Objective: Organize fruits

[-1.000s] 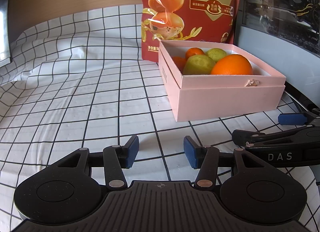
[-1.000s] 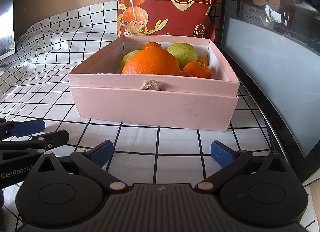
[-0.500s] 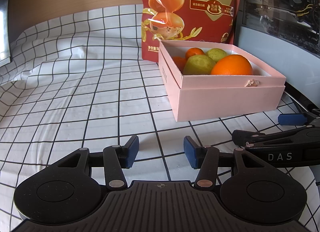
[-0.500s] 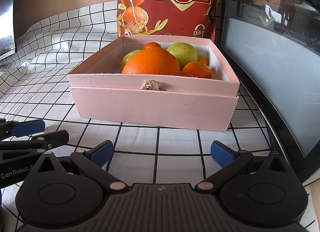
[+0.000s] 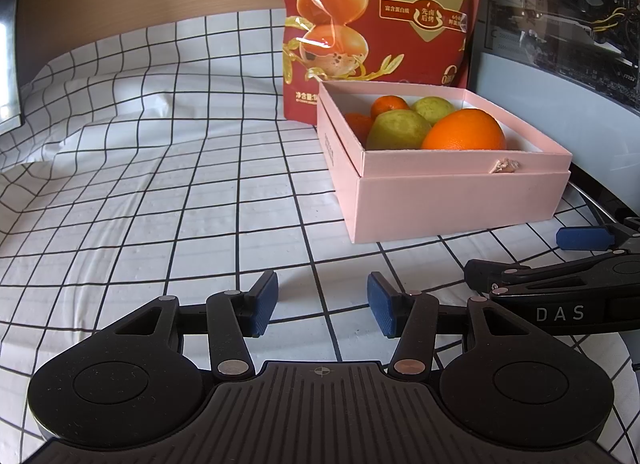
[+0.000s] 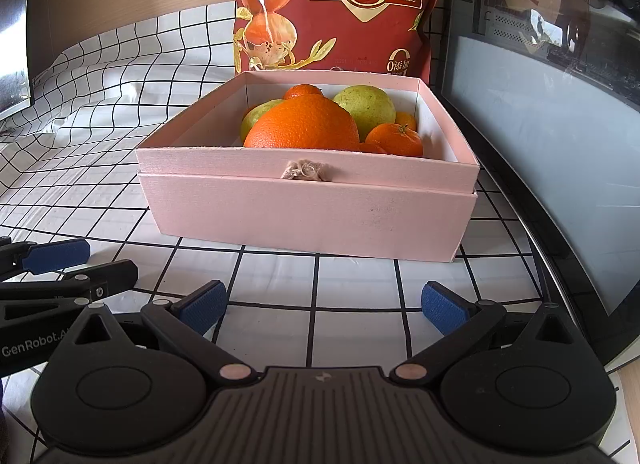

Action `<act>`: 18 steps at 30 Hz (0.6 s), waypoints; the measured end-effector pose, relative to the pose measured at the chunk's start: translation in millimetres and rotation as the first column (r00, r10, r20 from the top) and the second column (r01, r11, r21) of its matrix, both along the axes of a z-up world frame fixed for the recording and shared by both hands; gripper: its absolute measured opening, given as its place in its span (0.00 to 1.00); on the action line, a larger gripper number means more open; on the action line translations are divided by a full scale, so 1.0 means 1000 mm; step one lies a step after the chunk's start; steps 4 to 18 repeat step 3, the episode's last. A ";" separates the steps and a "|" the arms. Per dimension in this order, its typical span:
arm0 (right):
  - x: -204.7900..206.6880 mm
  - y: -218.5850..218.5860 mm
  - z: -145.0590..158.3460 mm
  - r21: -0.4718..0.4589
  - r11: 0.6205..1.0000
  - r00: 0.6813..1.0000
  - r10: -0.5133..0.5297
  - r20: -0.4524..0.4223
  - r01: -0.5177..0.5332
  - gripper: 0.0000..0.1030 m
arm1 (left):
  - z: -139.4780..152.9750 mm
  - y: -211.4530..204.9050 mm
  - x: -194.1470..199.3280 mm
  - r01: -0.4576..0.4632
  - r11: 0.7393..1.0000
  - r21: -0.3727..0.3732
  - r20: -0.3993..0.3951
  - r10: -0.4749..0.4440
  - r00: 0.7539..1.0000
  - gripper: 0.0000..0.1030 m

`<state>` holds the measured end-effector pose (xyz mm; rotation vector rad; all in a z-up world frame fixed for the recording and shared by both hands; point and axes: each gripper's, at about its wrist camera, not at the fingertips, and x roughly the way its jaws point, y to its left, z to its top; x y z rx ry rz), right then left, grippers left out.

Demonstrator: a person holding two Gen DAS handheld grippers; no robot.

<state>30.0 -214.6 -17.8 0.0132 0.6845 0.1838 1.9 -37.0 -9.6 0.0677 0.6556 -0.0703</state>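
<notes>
Left wrist view: left gripper (image 5: 322, 302) stands open and empty above the checked cloth (image 5: 160, 184) on the counter. The pink box (image 5: 452, 200) sits ahead to the right, fruit heaped inside.

Right wrist view: right gripper (image 6: 322, 306) spread wide, empty. Large orange (image 6: 304, 126) crowns the pile above the rim; reaching past it risks rolling neighbours or shifting the light box

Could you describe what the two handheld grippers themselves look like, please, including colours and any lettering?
Both are matte black plastic with a ribbed central housing, two round discs at the sides and copper-coloured pivot pins on the linkages. Each finger ends in a textured blue pad. The left gripper shows "GenRobot.A" in pale letters on its side in the right wrist view; the right gripper shows "DAS" in the left wrist view. No cables or sleeves are visible.
</notes>
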 end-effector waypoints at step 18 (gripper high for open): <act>0.000 0.000 0.000 0.000 1.000 1.000 0.000 0.000 0.000 1.00 | 0.000 -0.001 0.000 0.011 1.000 0.004 0.001 -0.011 1.000 0.52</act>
